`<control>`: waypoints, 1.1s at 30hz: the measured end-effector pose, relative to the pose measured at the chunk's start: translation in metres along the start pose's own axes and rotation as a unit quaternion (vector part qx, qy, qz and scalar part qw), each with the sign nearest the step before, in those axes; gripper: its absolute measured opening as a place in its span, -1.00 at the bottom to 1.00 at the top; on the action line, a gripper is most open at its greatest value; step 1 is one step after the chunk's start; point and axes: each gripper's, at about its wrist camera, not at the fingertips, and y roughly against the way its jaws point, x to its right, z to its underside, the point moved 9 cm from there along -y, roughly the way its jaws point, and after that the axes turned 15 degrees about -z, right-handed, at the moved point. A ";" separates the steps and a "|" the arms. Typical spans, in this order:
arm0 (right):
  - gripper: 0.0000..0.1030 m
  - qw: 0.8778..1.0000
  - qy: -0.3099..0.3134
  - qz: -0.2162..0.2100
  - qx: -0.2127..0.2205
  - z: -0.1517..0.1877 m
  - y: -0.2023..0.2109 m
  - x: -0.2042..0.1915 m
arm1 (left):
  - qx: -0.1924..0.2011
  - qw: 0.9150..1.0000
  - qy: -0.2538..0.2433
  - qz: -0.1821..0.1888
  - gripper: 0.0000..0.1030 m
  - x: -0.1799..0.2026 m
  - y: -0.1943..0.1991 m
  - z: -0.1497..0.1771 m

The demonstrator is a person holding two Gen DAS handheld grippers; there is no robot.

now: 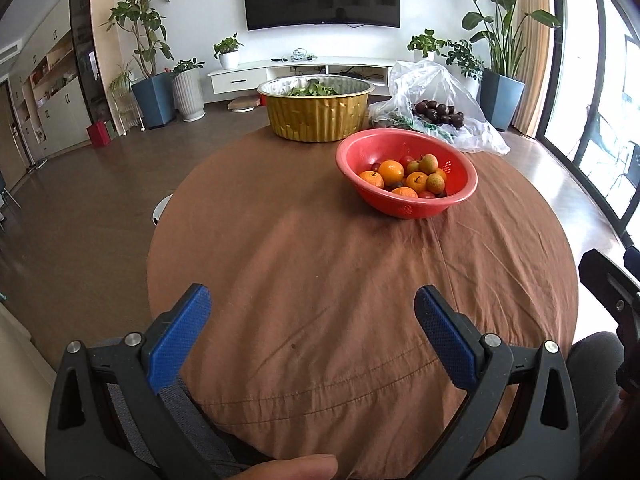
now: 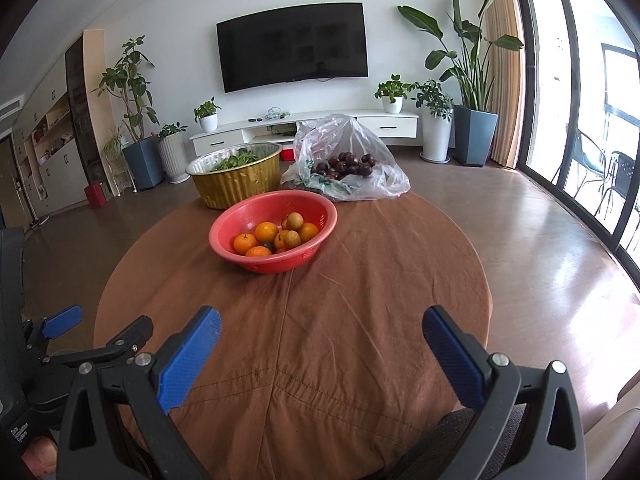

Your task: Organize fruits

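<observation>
A red bowl (image 1: 460, 168) (image 2: 236, 220) on the round table holds several oranges (image 1: 391, 171) (image 2: 266, 232), small yellow-green fruits (image 1: 428, 163) (image 2: 292, 239) and dark red ones. Behind it a clear plastic bag (image 1: 452, 92) (image 2: 380, 160) holds dark purple fruits (image 1: 438, 112) (image 2: 346, 168). My left gripper (image 1: 312, 300) is open and empty over the near table edge, well short of the bowl. My right gripper (image 2: 322, 322) is open and empty, also near the front edge. The left gripper also shows in the right wrist view (image 2: 100, 324) at lower left.
A gold foil pan (image 1: 316, 116) (image 2: 236, 184) with green leaves stands at the table's back left. The brown tablecloth (image 1: 300, 240) (image 2: 360, 280) covers the table. Beyond are the floor, potted plants, a TV console and a window at right.
</observation>
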 end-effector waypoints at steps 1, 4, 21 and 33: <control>1.00 1.000 0.000 0.000 -0.002 0.001 -0.001 0.000 | 0.000 1.000 0.000 0.001 0.99 0.000 -0.001 0.000; 1.00 1.000 0.001 -0.002 -0.006 0.003 -0.003 -0.002 | -0.001 1.000 -0.001 0.005 0.99 0.001 -0.002 0.001; 1.00 1.000 0.002 -0.002 -0.014 0.009 -0.007 -0.003 | -0.004 1.000 -0.003 0.009 0.99 0.005 -0.006 0.002; 1.00 1.000 0.001 -0.002 -0.016 0.009 -0.007 -0.003 | -0.004 1.000 -0.008 0.014 0.99 0.007 -0.008 0.004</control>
